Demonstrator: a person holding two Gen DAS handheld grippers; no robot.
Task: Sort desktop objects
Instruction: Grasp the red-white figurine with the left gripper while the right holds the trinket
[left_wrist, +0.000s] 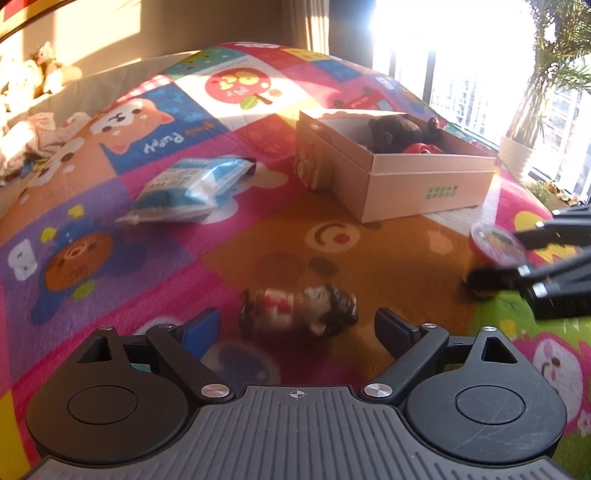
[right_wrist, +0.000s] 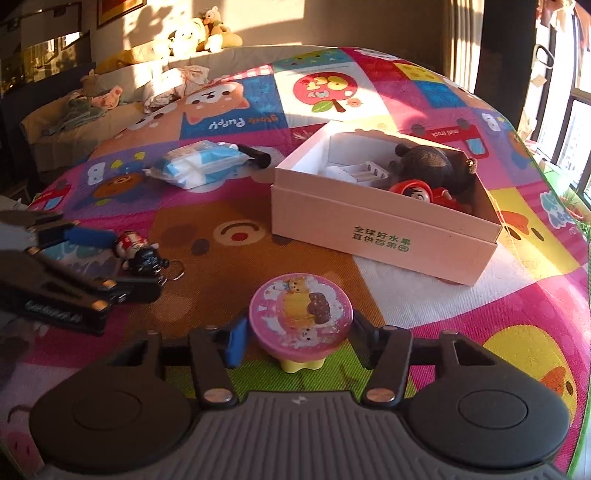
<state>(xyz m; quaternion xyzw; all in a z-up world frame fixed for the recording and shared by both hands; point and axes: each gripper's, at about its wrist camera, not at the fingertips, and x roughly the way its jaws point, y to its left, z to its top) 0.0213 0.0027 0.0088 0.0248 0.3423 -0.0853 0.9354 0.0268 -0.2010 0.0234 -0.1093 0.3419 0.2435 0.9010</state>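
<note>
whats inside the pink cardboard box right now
Inside the pink box: a dark plush bear, a red round-headed toy and a white plastic tray. The near wall and the toys cover most of the floor, so anything beneath them stays unseen.

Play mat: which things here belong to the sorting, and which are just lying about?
Job:
- cardboard box, already holding toys
- round pink-lidded toy, between the right gripper fingers
- small figure keychain, lying ahead of the open left gripper
- pack of wipes, probably

Lying about:
- stuffed animals
- crumpled clothes
- potted plant
</note>
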